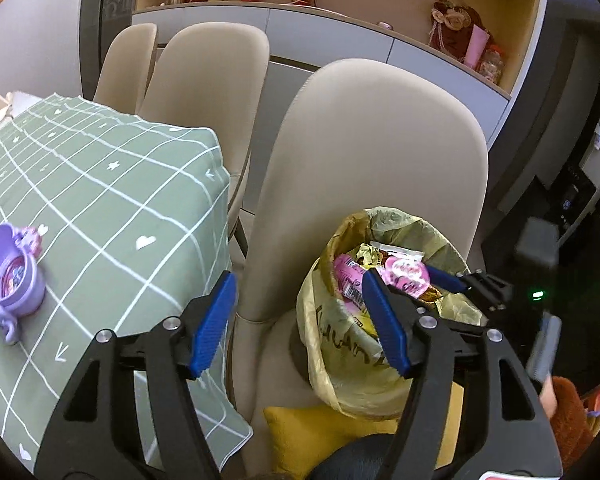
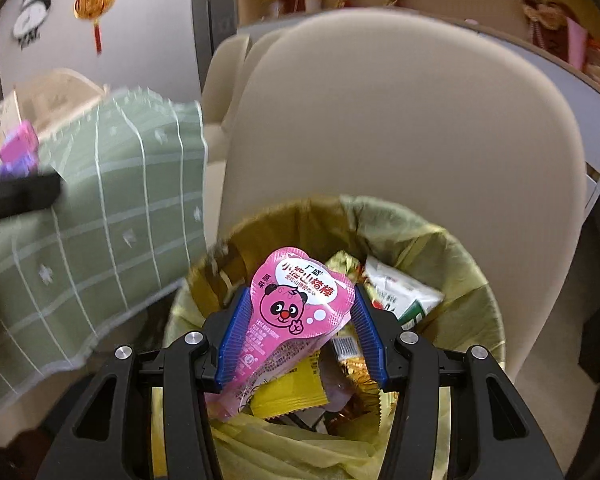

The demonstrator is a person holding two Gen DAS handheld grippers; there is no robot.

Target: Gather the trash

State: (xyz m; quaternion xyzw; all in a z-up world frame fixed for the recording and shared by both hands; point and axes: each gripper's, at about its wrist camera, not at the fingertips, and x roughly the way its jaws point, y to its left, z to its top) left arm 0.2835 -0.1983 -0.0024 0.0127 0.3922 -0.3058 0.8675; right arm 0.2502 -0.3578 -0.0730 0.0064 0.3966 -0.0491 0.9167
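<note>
**Pink wrapper over the bin, tabletop nearly cleared**

The right gripper is above the trash bin, with a pink snack wrapper between its blue pads. The jaws stand a little wider than the wrapper, so I cannot tell whether they pinch it or have just let go; the wrapper's lower end already rests among the trash. My judgement is that this piece is at the point of being dropped.

The bin is lined with a yellow bag and stands beside a beige chair. Inside lie a yellow packet, a white and green packet, a gold foil wrapper and more pink wrapping, nearly up to the rim.

The left gripper hovers between tabletop and bin, jaws spread wide and holding nothing.

On the green checked tabletop only a purple cup shows, which looks like a toy, not trash. Little seems left, though part of the tabletop is out of view.
</note>
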